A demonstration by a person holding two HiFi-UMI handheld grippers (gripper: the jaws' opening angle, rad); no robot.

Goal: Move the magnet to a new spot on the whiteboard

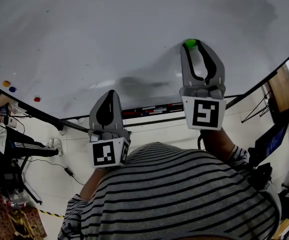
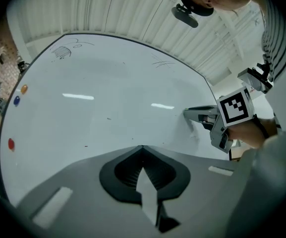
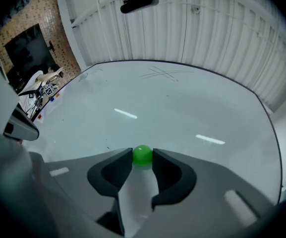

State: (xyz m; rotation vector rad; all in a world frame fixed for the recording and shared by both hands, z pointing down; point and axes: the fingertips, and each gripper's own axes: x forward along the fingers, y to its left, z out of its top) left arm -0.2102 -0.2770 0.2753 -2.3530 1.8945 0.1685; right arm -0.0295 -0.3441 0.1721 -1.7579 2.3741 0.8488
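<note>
A small green magnet (image 1: pixel 190 43) sits against the whiteboard (image 1: pixel 109 34) at its right side. My right gripper (image 1: pixel 192 44) is shut on it. In the right gripper view the green magnet (image 3: pixel 143 155) is pinched between the two dark fingertips, touching the board. My left gripper (image 1: pixel 111 92) hangs lower and to the left, near the board's bottom edge, its jaws together with nothing in them. In the left gripper view its tips (image 2: pixel 143 148) meet in a point, and the right gripper (image 2: pixel 186 112) shows at the right.
Orange (image 1: pixel 6 83), blue (image 1: pixel 12 89) and red (image 1: pixel 37 99) magnets stick at the board's left edge. A marker tray (image 1: pixel 152 109) runs under the board. Faint pen marks sit at the board's top. Cables and clutter lie on the floor at the left.
</note>
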